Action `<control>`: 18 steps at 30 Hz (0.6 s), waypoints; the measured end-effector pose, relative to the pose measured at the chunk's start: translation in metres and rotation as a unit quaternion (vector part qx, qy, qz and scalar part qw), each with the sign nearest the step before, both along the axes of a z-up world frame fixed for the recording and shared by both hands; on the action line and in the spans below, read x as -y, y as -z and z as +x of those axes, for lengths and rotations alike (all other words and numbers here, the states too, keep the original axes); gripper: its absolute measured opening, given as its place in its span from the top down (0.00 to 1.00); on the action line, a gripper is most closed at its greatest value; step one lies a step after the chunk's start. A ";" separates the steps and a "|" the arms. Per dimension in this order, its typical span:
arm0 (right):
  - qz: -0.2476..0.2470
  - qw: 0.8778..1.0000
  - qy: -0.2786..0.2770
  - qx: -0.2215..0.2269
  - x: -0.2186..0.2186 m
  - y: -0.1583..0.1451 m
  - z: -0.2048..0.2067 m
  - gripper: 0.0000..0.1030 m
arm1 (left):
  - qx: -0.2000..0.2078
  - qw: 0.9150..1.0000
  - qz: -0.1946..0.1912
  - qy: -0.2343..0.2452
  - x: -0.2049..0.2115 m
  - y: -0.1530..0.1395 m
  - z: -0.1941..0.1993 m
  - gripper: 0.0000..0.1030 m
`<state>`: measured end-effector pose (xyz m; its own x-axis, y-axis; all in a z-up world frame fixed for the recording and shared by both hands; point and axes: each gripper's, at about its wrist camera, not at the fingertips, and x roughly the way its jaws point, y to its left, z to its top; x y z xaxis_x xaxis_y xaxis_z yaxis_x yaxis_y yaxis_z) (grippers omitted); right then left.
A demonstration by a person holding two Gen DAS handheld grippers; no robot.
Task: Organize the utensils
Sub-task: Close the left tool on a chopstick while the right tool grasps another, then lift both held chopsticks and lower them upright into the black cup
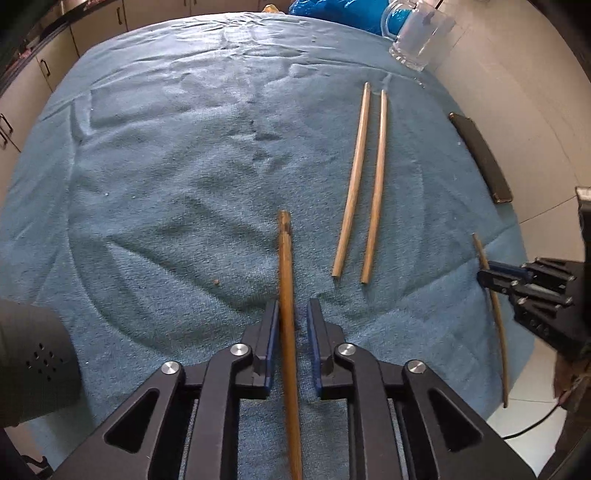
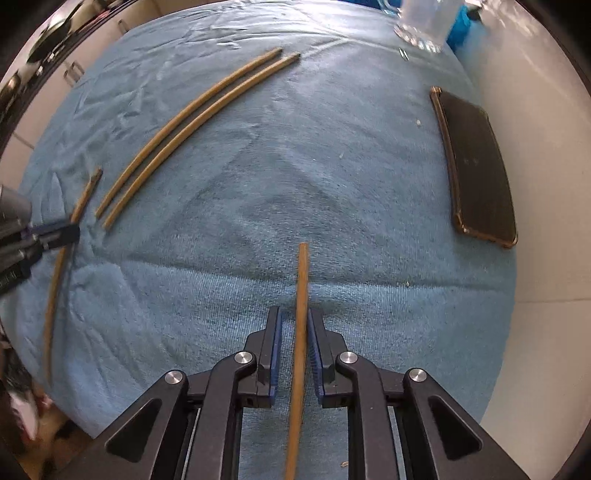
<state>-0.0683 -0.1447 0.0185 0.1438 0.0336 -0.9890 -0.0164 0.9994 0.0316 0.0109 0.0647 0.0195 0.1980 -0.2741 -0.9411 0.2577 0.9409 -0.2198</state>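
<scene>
Several wooden chopsticks lie on a blue towel [image 1: 166, 184]. One brown chopstick [image 1: 286, 295] runs between the fingers of my left gripper [image 1: 293, 317], touching the left pad, with a gap on the right; the jaws are open. Another chopstick [image 2: 301, 332] runs between the fingers of my right gripper [image 2: 295, 325], against the right pad, with a gap on the left; the jaws are open. A pair of lighter chopsticks [image 1: 364, 184] lies side by side ahead, also in the right wrist view [image 2: 184, 136]. The right gripper shows at the left wrist view's right edge [image 1: 487, 277].
A clear glass mug [image 1: 421, 37] stands at the towel's far right corner. A dark phone [image 2: 480, 166] lies along the right edge of the towel. A blue plastic bag [image 1: 332, 11] sits behind. Cabinets [image 1: 37, 74] are at far left.
</scene>
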 end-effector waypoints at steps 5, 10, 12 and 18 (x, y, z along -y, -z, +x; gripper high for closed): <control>-0.001 1.000 0.007 0.028 -0.005 -0.002 -0.009 0.93 | 0.006 0.999 -0.031 -0.023 -0.011 0.003 0.002 0.93; 0.025 0.997 0.011 0.077 -0.012 -0.019 -0.039 0.93 | 0.054 0.997 -0.037 -0.050 -0.022 -0.007 -0.019 0.93; 0.037 0.993 0.009 0.110 -0.016 -0.032 -0.051 0.93 | 0.082 0.994 -0.052 -0.051 -0.026 -0.021 -0.038 0.93; 0.082 0.976 0.016 0.200 -0.022 -0.074 -0.074 0.93 | 0.166 0.980 -0.093 -0.059 -0.042 -0.065 -0.086 0.93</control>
<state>-0.1425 -0.1228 0.0927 0.5211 0.1761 -0.8351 -0.0284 0.9815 0.1892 -0.0755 0.1065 0.0842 0.5256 -0.3910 -0.7555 0.2351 0.9203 -0.3127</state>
